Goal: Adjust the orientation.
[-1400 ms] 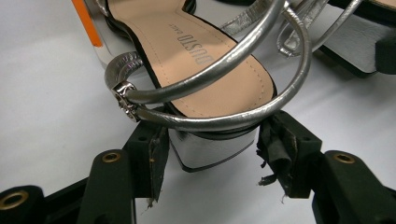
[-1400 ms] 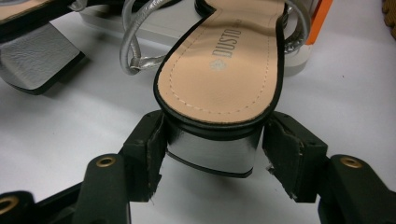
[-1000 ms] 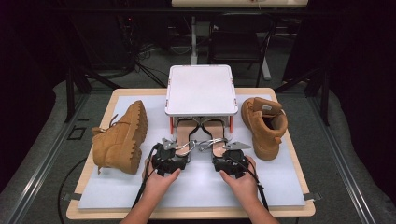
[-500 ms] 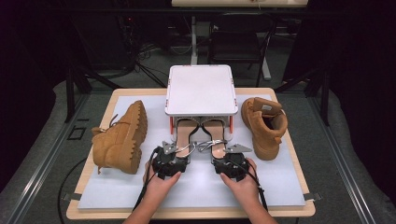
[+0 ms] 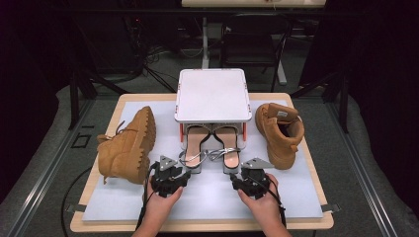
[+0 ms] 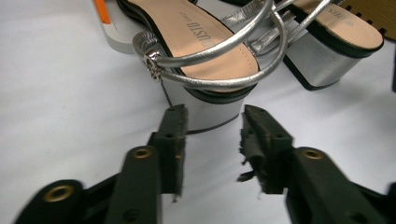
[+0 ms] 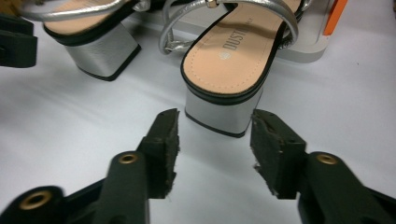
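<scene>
Right gripper [image 7: 212,123] near "DUSTO" sandal [image 7: 233,51], jaws closing

A wooden table [image 5: 316,224] carries a pale mat [image 5: 212,200]. On the mat lie two tan boots [image 5: 126,145], a white rack [image 5: 212,94] and silver sandals [image 5: 210,148].

A tan boot [image 5: 126,148] lies on its side at the bench's [image 5: 207,195] left. A second tan boot [image 5: 279,133] stands upright at the right. A white rack [image 5: 211,95] with orange legs stands at centre rear, between them.
</scene>
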{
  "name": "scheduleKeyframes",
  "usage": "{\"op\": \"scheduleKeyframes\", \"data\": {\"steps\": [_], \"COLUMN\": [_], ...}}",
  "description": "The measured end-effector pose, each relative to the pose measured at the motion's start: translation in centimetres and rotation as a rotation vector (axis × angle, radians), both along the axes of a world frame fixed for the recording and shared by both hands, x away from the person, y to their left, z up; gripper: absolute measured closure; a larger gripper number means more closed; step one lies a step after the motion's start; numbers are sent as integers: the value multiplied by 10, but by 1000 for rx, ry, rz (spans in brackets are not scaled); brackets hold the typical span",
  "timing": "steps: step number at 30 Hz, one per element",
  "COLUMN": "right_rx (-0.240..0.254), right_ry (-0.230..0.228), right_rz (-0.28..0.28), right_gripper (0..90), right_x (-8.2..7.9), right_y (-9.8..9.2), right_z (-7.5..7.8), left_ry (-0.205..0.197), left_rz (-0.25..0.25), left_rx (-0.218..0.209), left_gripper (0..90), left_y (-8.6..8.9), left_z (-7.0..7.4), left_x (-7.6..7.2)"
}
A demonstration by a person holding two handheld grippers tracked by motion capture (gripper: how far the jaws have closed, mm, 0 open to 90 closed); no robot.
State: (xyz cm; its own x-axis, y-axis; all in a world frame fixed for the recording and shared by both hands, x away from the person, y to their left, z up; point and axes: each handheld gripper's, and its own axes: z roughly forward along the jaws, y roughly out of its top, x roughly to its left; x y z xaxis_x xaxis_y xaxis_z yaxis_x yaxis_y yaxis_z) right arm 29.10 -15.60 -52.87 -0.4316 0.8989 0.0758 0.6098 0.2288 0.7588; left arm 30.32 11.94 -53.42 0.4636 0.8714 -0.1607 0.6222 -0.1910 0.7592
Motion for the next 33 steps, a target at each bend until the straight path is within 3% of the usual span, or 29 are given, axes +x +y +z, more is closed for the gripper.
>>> {"op": "scheduleKeyframes", "data": {"steps": [8,11,13,15,19,22,25,29,33], "right_rx": [-42,-29,-36,-44,-34,-42,-47,-46,-56], "right_ry": [16,22,19,13,13,12,11,21,13], "right_rz": [13,13,7,0,-17,-21,-35,-32,-44], "right_gripper": [840,829,797,780,732,721,653,654,622], "right_x": [-1,1,1,0,2,4,9,12,11], "right_y": [5,8,9,9,8,8,11,11,13], "right_z": [-4,-5,-4,-5,-5,-5,-6,-5,-6], "left_ry": [12,6,0,8,18,7,12,22,23], "left_rz": [-19,-12,-1,5,-10,-9,-10,-3,-2], "left_rx": [22,28,30,33,0,15,7,43,29], "left_gripper": [837,824,755,741,669,655,597,587,551], "left_y": [-10,-11,-10,-9,-7,-8,-10,-12,-14], "left_z": [-4,-3,-3,-3,-4,-3,-1,-4,-6], "left_x": [-1,-1,-1,0,2,3,8,12,14]}}
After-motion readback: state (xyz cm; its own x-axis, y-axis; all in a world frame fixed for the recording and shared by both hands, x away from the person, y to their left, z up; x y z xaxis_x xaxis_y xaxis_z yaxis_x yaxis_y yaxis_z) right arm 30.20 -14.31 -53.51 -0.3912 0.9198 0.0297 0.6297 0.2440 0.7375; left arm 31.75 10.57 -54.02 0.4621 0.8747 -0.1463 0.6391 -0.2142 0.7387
